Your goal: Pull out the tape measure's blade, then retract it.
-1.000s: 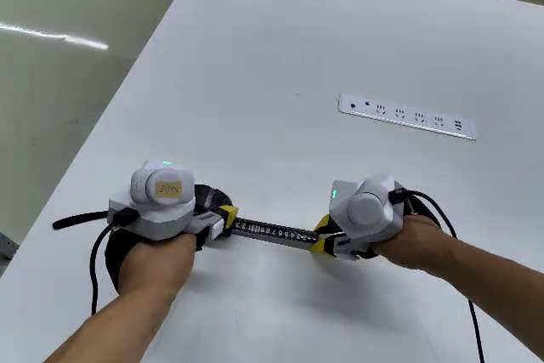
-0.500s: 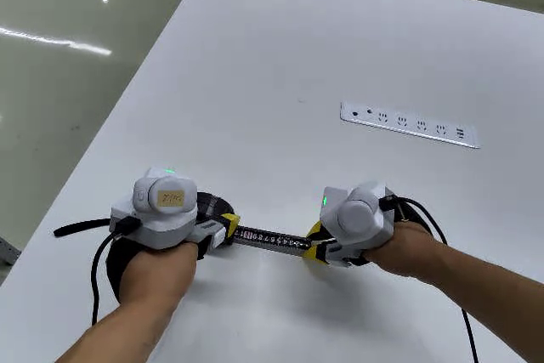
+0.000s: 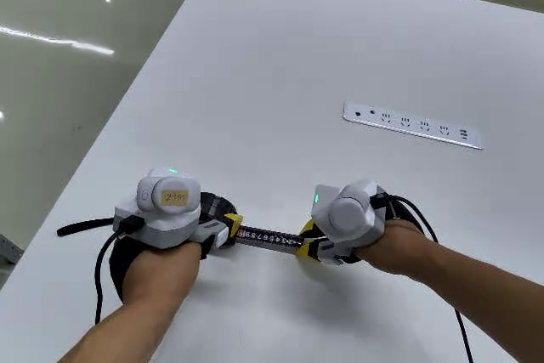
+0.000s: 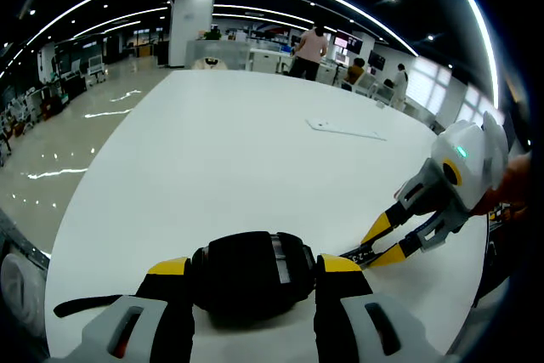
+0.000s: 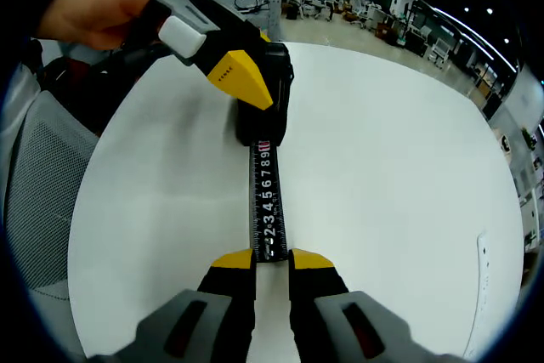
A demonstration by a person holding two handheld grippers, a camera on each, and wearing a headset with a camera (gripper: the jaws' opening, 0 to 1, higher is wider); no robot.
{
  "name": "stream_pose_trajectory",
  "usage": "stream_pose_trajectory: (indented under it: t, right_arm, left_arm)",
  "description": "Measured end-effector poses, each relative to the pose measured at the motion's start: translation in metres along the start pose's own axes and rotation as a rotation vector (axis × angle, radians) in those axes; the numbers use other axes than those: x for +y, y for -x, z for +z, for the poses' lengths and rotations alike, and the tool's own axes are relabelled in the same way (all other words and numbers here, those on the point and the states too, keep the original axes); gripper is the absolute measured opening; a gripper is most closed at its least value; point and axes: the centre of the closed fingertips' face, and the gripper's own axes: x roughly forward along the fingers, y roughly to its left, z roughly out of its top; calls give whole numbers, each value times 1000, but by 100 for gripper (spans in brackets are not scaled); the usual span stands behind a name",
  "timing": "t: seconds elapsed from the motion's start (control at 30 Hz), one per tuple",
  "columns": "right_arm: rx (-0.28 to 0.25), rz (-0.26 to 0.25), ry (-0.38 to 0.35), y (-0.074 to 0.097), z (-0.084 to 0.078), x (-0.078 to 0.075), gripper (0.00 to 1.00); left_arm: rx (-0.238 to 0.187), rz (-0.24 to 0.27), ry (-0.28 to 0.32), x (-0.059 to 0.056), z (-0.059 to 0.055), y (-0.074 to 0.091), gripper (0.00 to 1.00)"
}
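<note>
Currently at the left gripper: its 2 yellow-tipped jaws press on opposite sides of the black, rounded tape measure case, which sits low on the white table.
Right gripper: jaws pinched together on the free end of the black steel blade with white numerals.
Blade position: a short length is out, spanning straight between the 2 grippers; printed marks 2 to 9 are readable up to the case mouth. Whether it touches the table cannot be told.
Case, handling: judged rigid, compact and fairly dense, with a smooth shell that could twist in the jaws. Best held across its 2 flat sides, as it is now.
Blade, handling: judged thin, springy and spring-loaded, stiff over a short span, with slick faces and thin edges. Best held flat at the tip.
Risk: if the tip slips, the blade is likely to snap back into the case; retraction wants a guided, gradual return.
Bystander item: long white power strip, well apart from the work.
</note>
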Motion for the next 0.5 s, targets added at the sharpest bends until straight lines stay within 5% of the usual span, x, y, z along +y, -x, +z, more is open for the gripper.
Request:
stream_pose_trajectory:
  t: [0.5]
  right_arm:
    - [-10, -3, -6, -7, 11, 1, 14]
  left_arm:
    - [1, 3, 1, 0, 0, -1, 53]
